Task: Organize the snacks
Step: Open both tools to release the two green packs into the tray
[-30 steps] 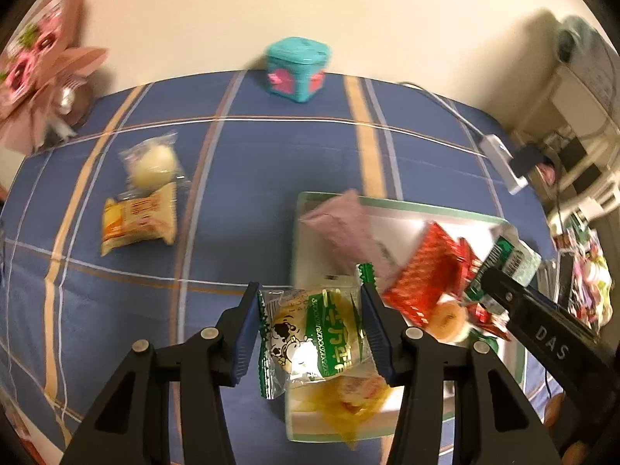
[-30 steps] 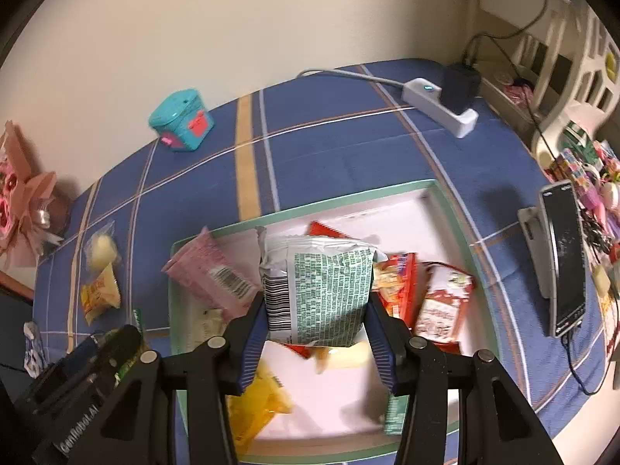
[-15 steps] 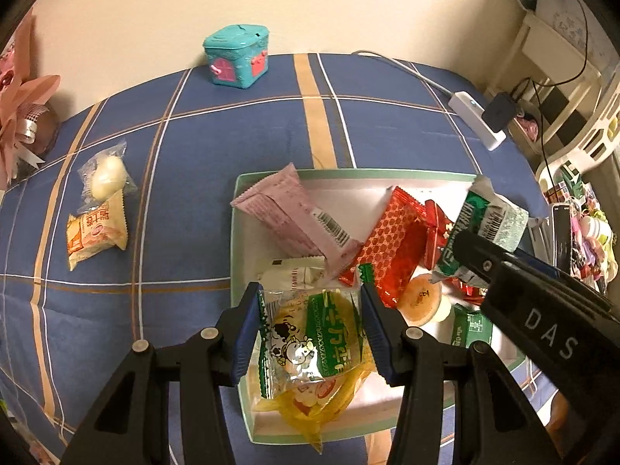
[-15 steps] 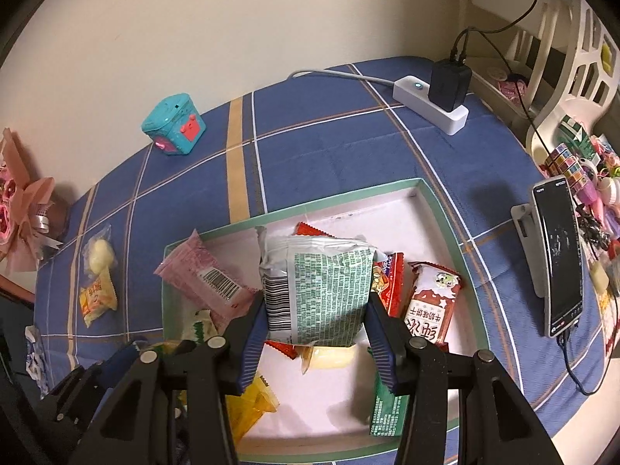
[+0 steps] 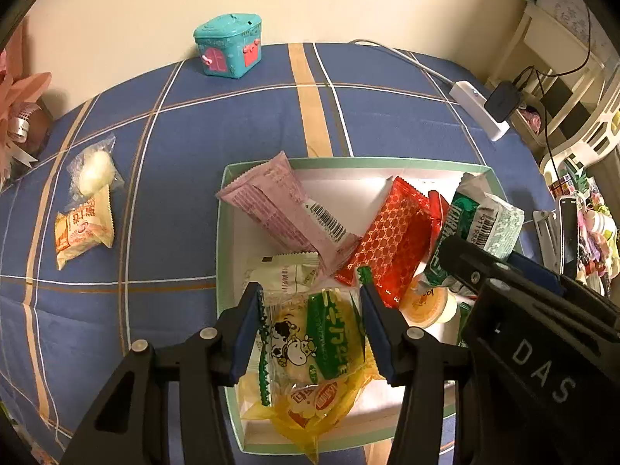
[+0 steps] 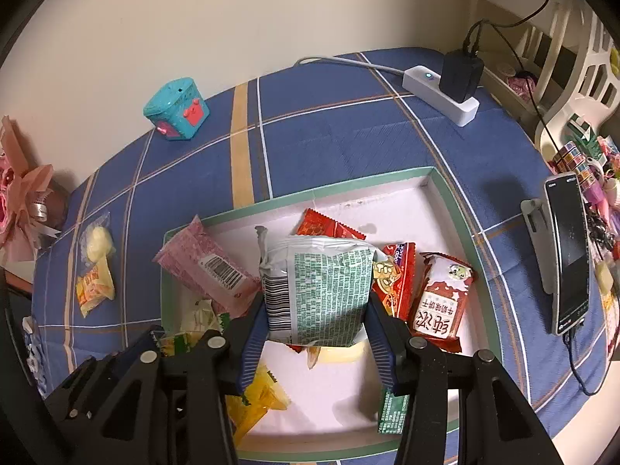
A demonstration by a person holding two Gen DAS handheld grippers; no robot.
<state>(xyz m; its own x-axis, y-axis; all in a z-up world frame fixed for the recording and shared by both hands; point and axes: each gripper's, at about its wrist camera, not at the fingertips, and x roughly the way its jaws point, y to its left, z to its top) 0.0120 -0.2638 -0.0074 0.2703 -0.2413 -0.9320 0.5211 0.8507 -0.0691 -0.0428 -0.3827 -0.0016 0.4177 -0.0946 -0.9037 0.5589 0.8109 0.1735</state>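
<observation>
Here, left claw (image 5: pixel 312 333) pinches a crinkly clear cow packet (image 5: pixel 310 343); right claw (image 6: pixel 316 333) a puffy pouch (image 6: pixel 317 290).

Probably home: toy box (image 5: pixel 228 51), tablecloth (image 5: pixel 387 116)

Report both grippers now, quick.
Left gripper: shut on the cow-print packet.
Right gripper: shut on the green-print packet.

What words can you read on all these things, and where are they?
"DAS": white letters on the right tool's black body, seen from the left wrist.
Chinese characters on the red and white packet: visible, not clear enough to quote.
Green packet with cartoon cows in the left tool: foreign lettering, unreadable here.
Green and white packet in the right tool: fine print and barcode, too small.
Pink packet: barcode, print too small.
</observation>
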